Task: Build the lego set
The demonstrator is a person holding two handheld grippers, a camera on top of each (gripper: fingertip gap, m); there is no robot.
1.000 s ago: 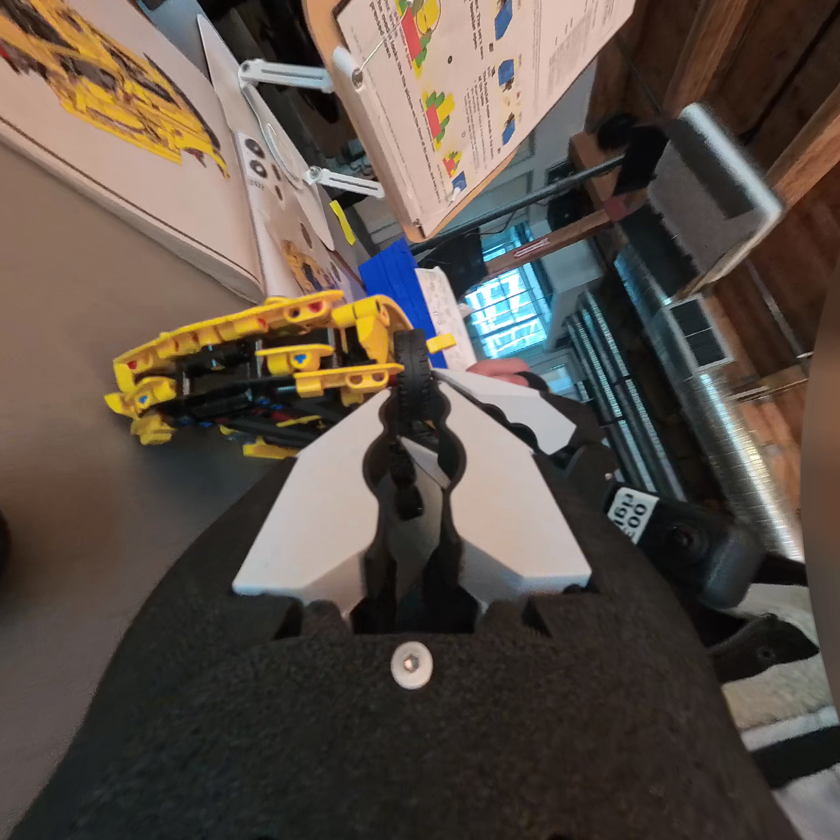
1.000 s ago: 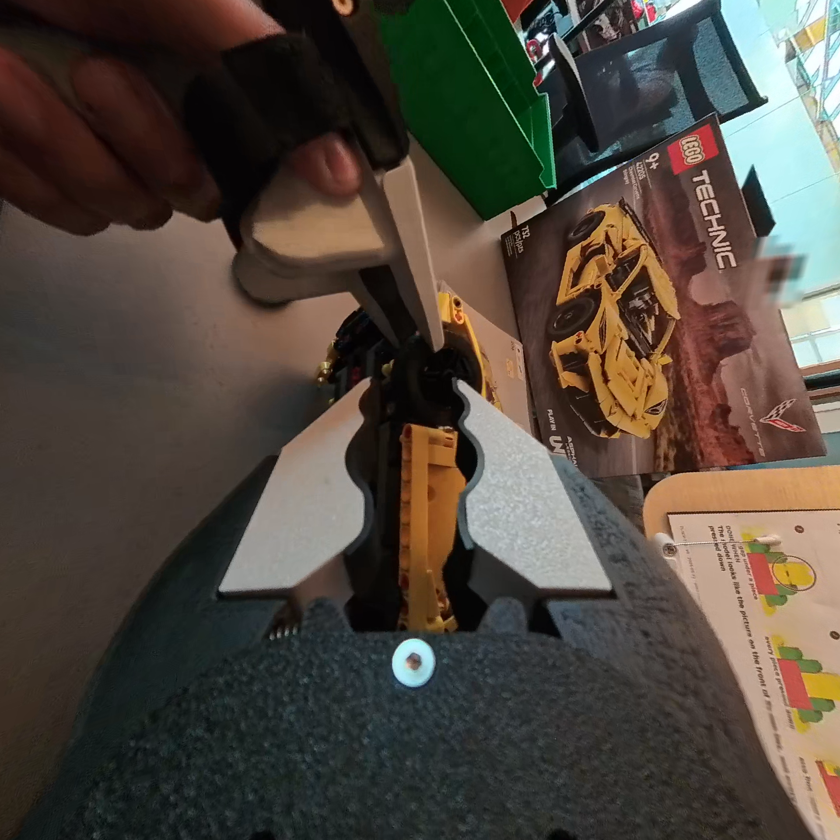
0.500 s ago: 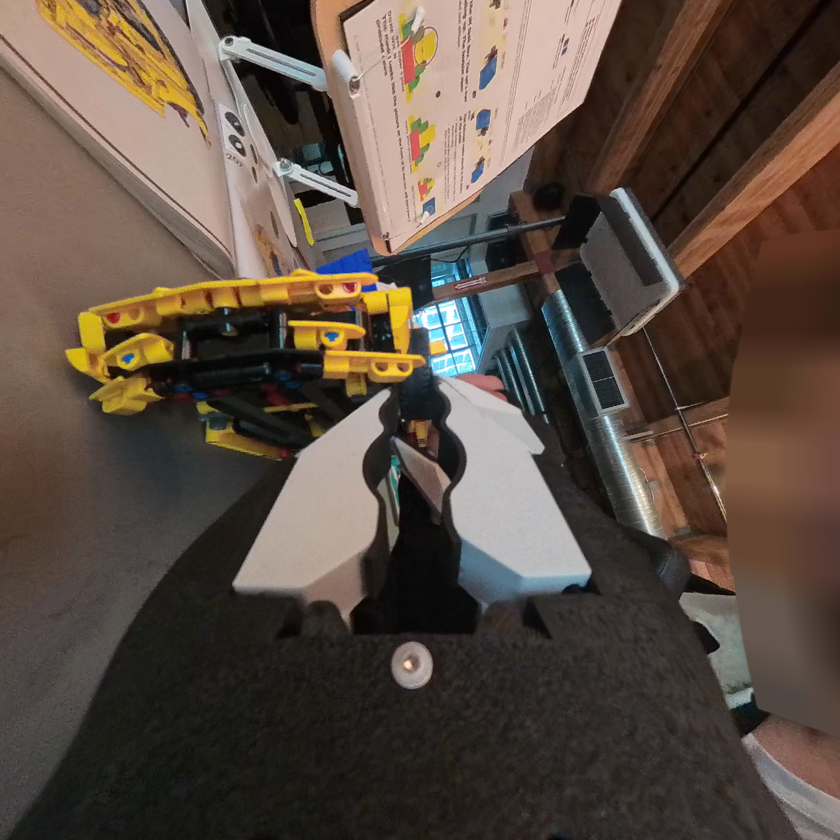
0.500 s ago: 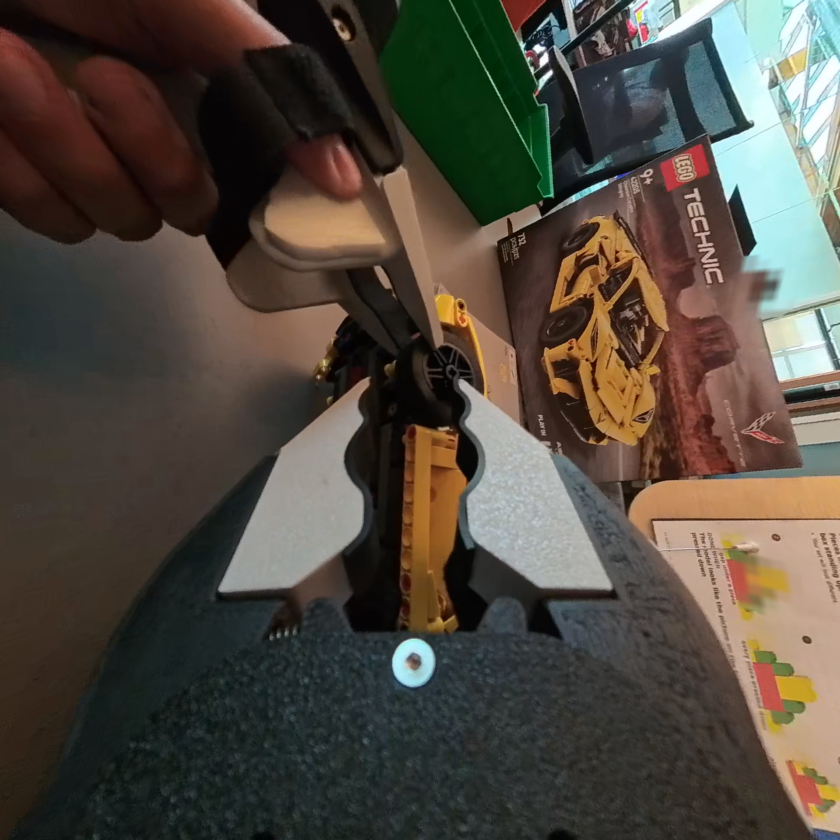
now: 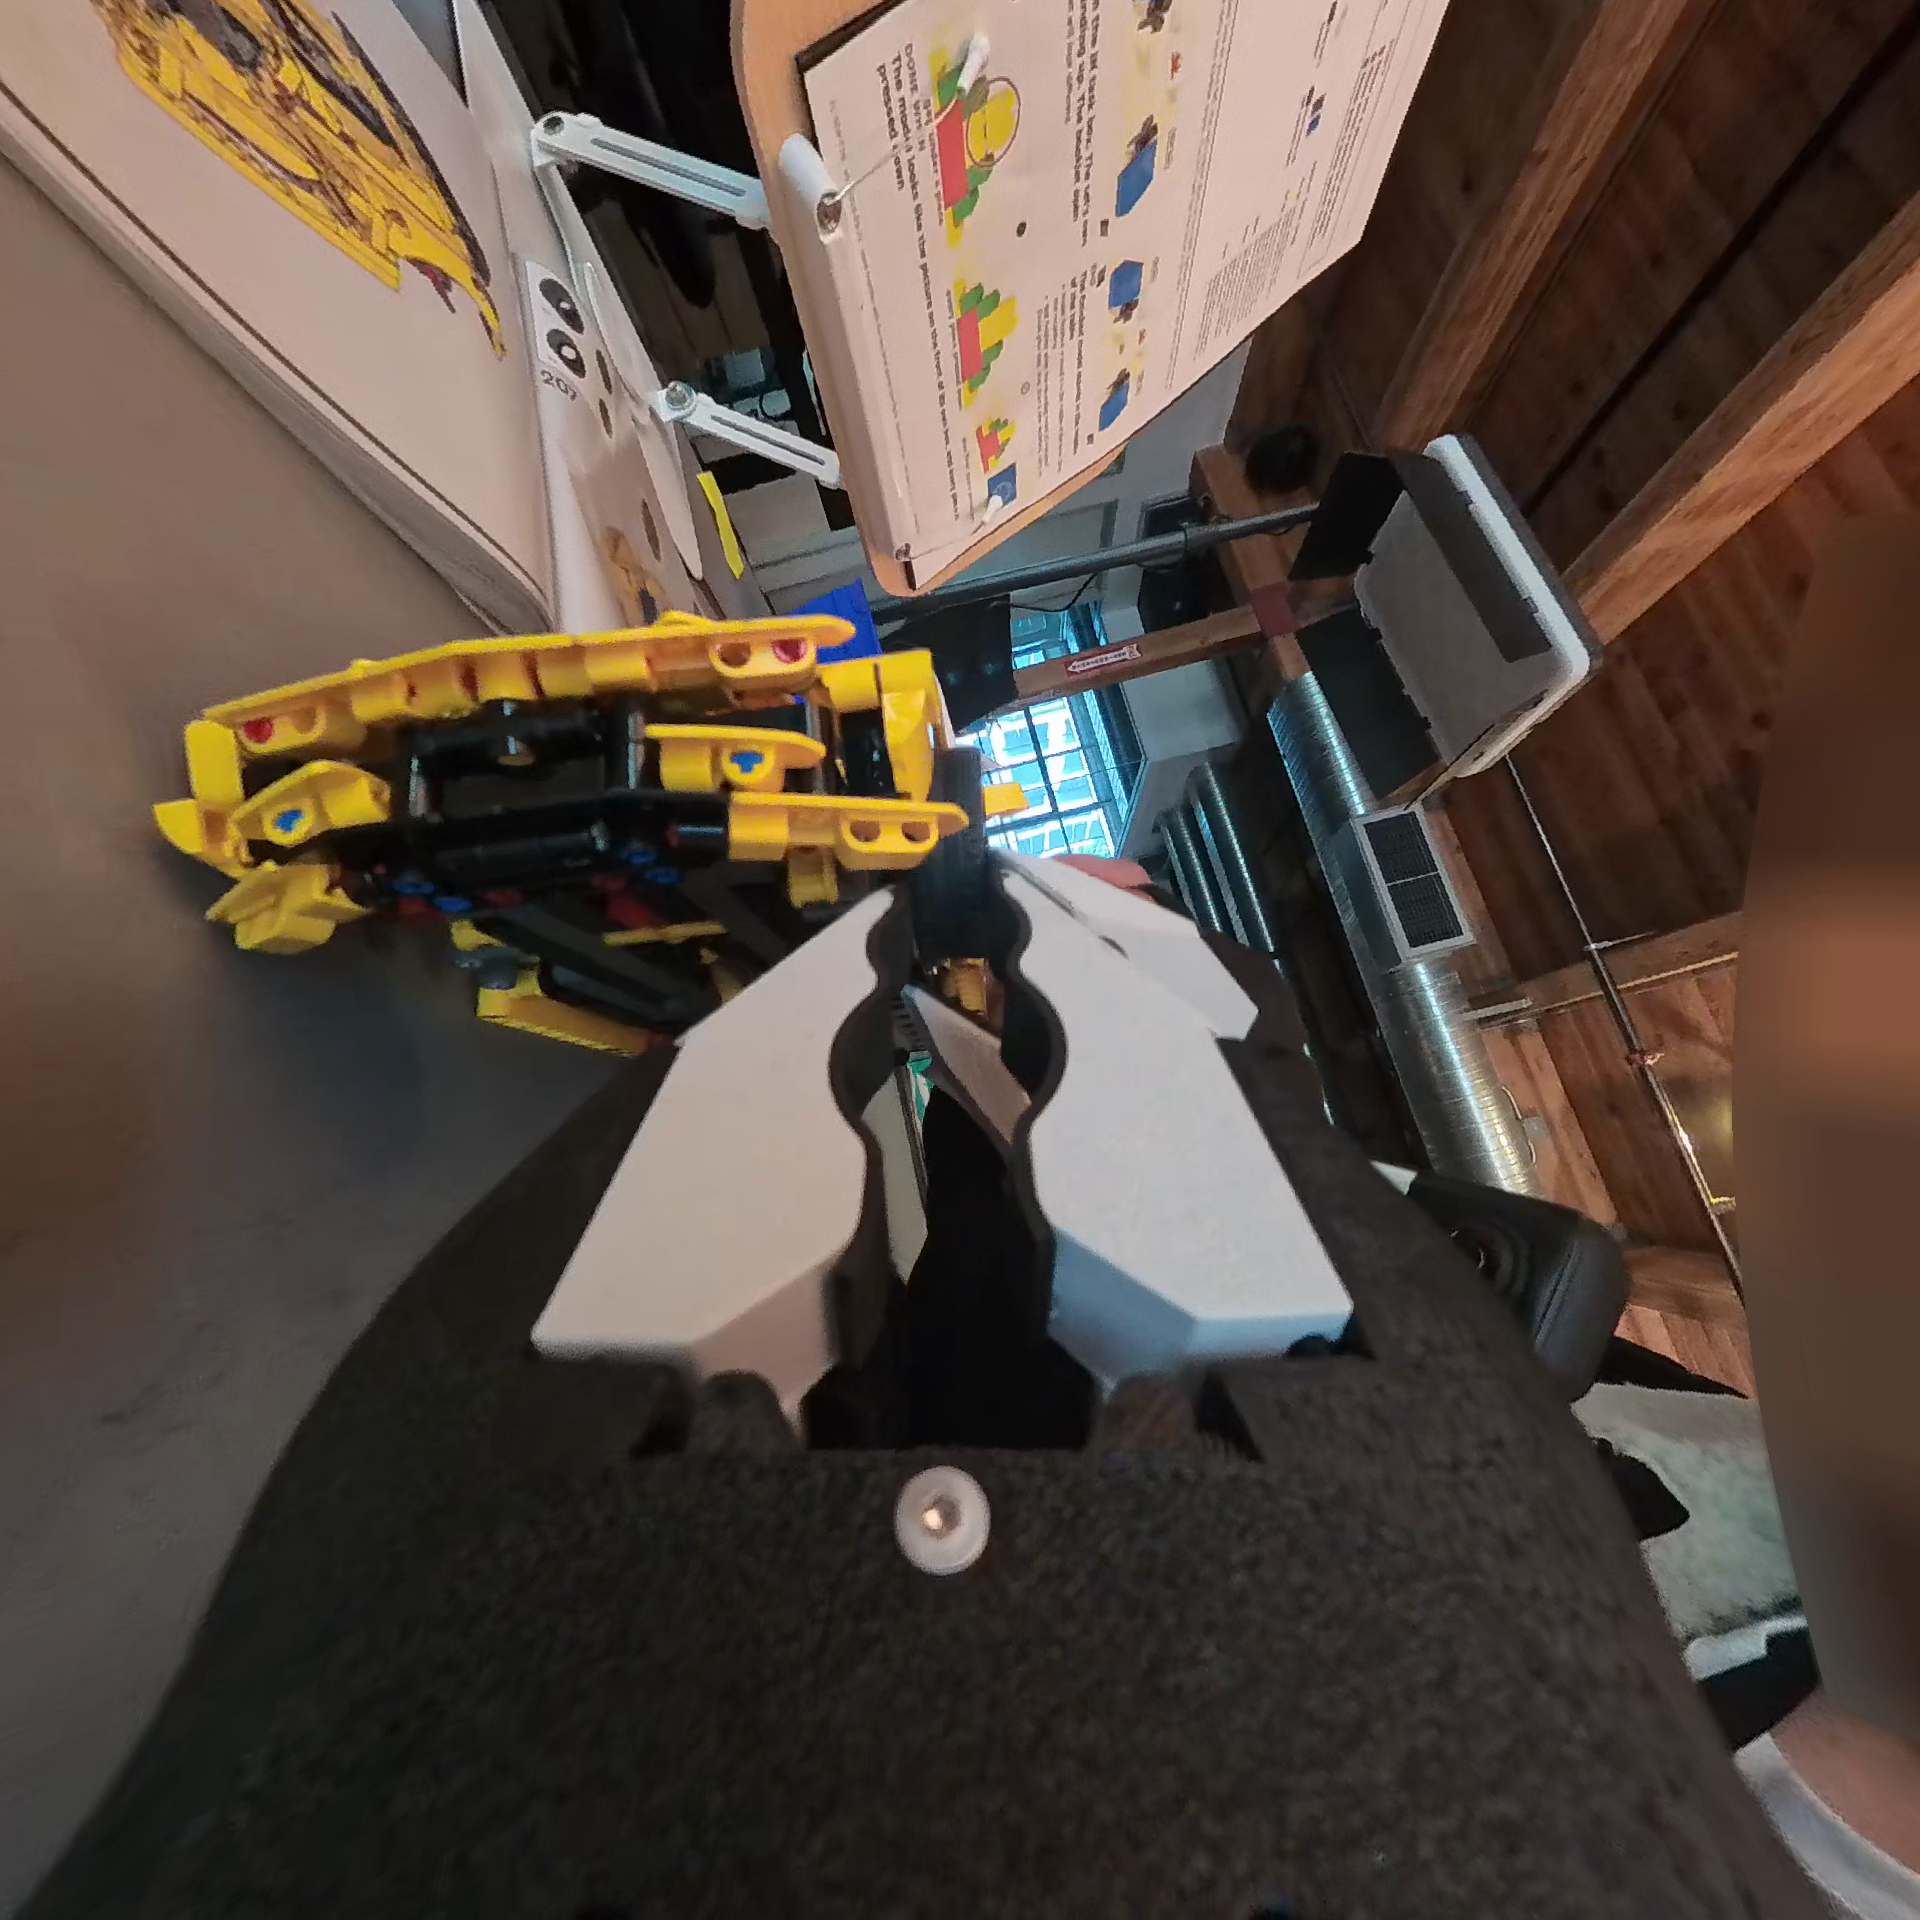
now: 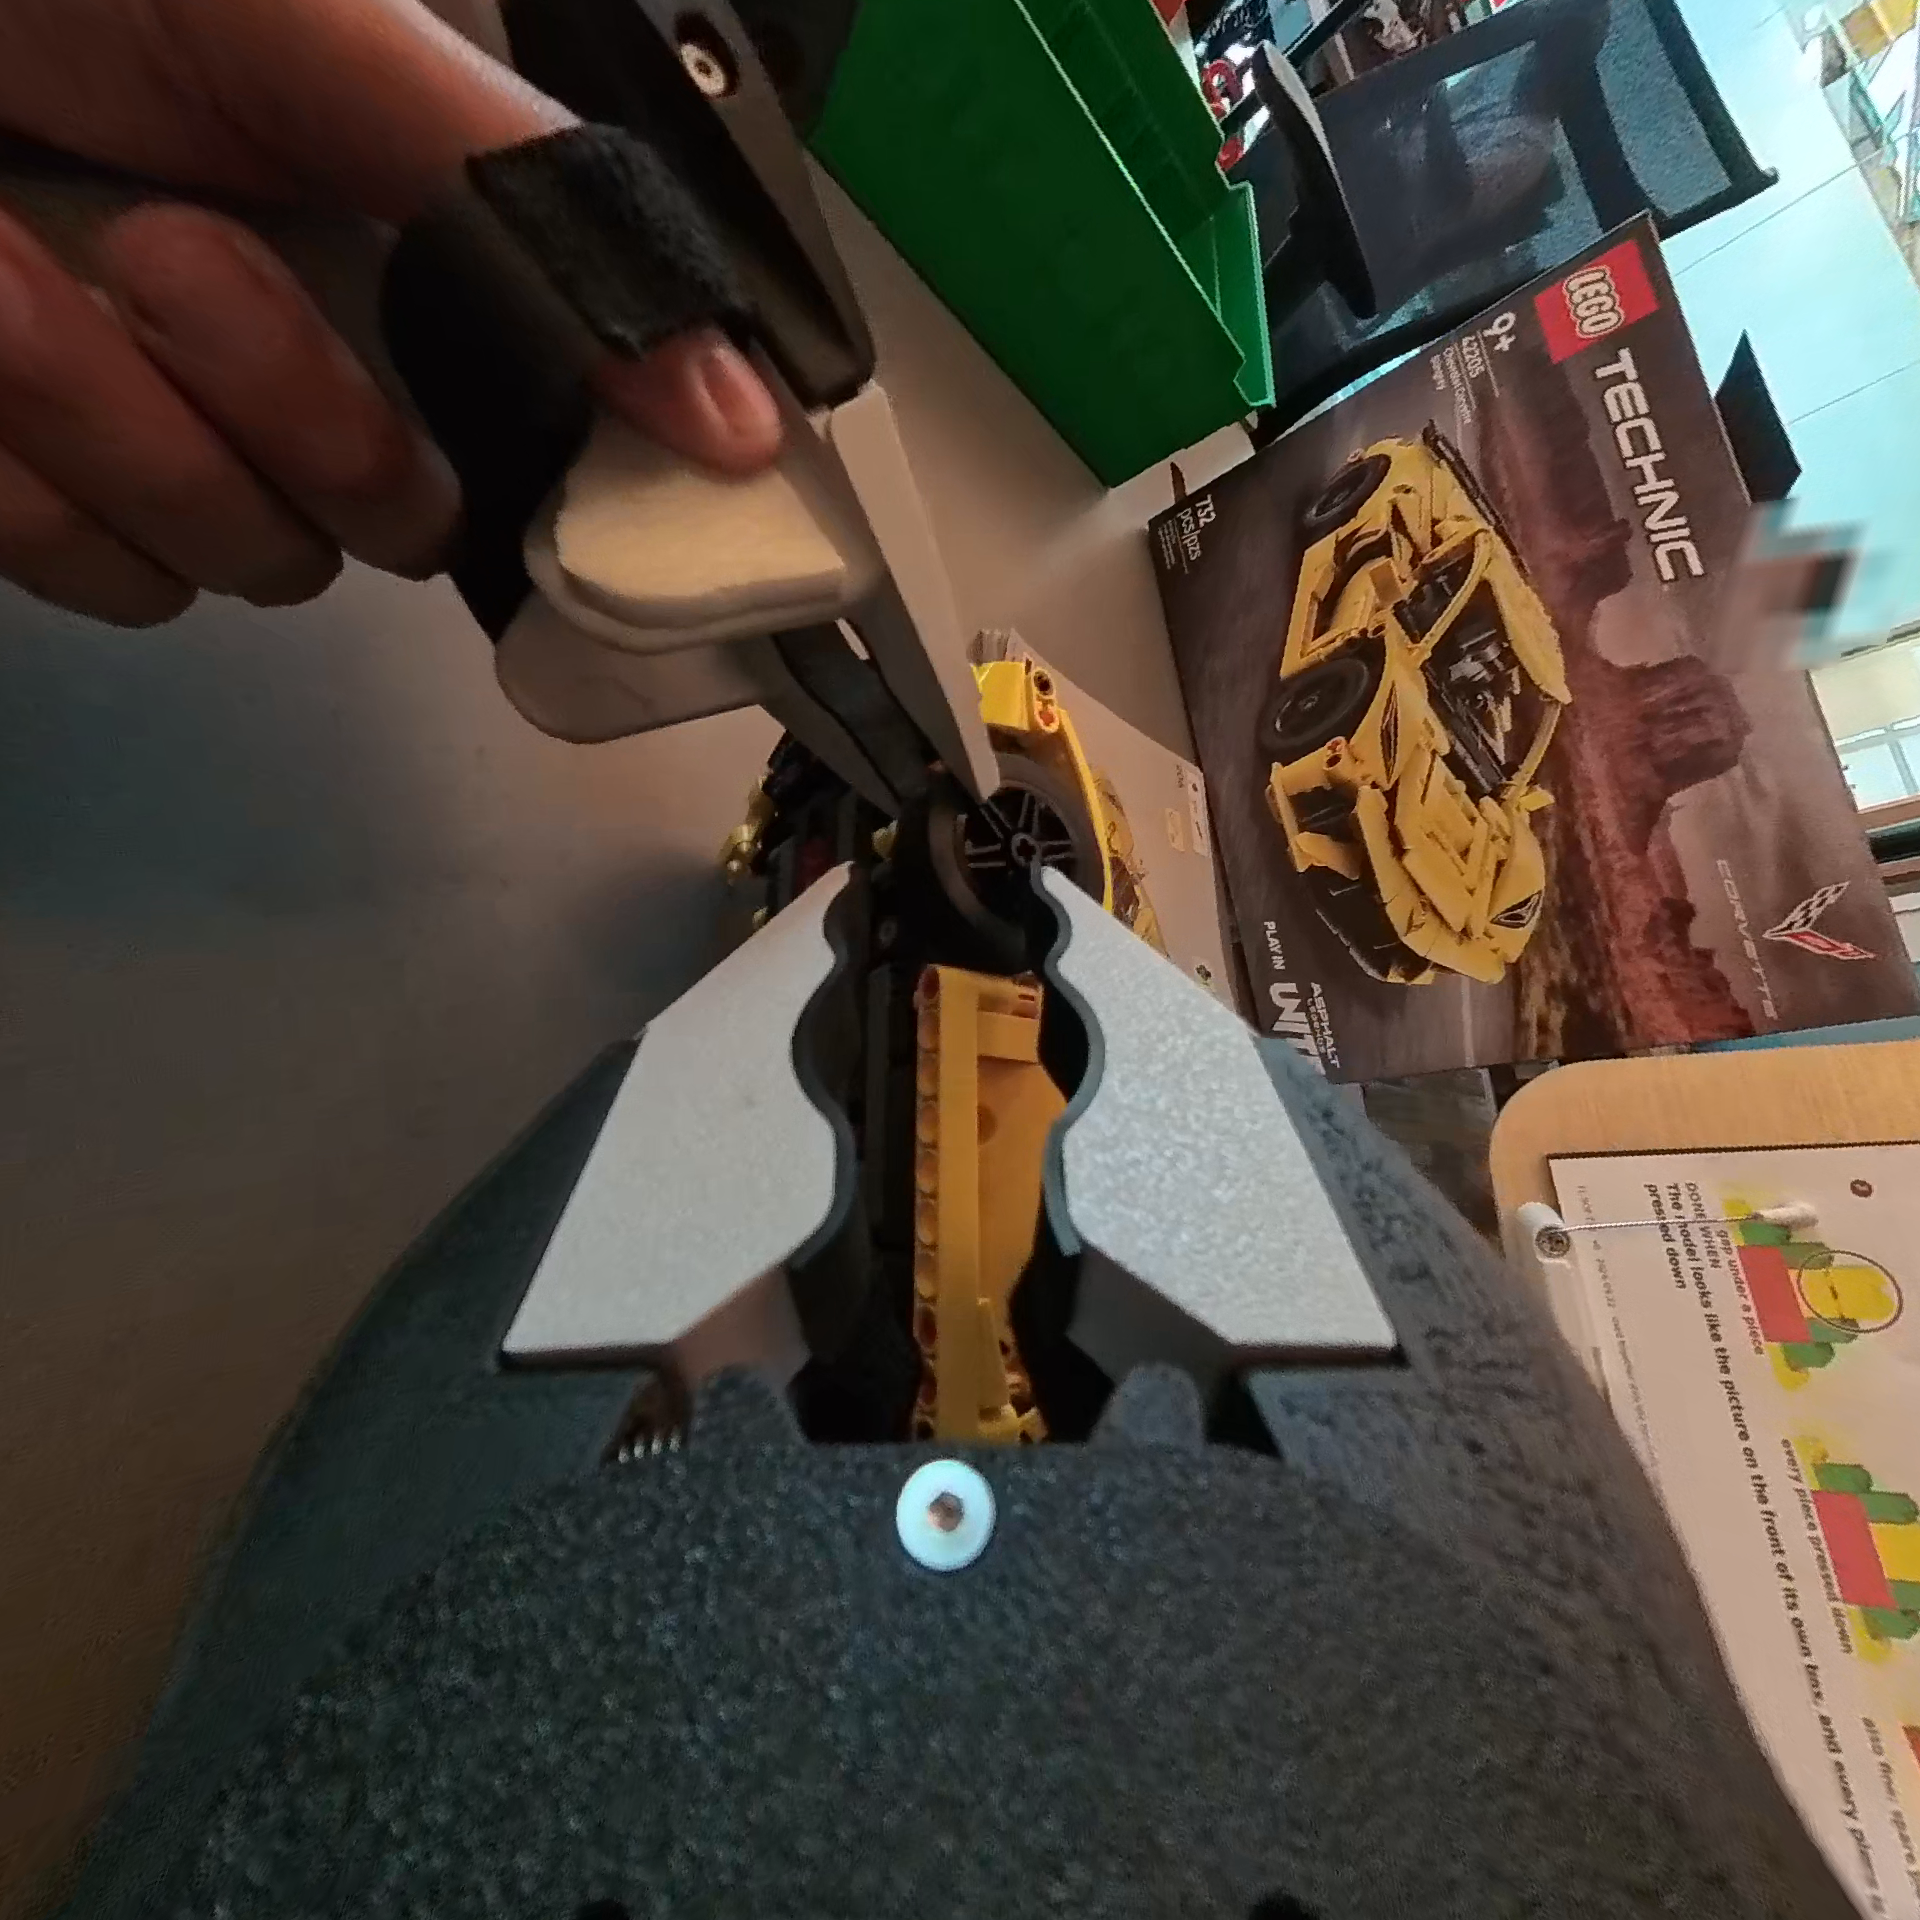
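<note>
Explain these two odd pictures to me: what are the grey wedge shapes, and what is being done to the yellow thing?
No robot here: a person holds a hand-operated gripper in each hand, with a camera on each looking along its two grey fingers. In the left wrist view, the left gripper pinches a small black toy wheel against the yellow and black brick-built car. In the right wrist view, the right gripper is clamped on the car's body, steadying it, while the person's hand works the other gripper from above. On the grey table lie the set's dark box with a yellow car picture and a green plastic bin.
</note>
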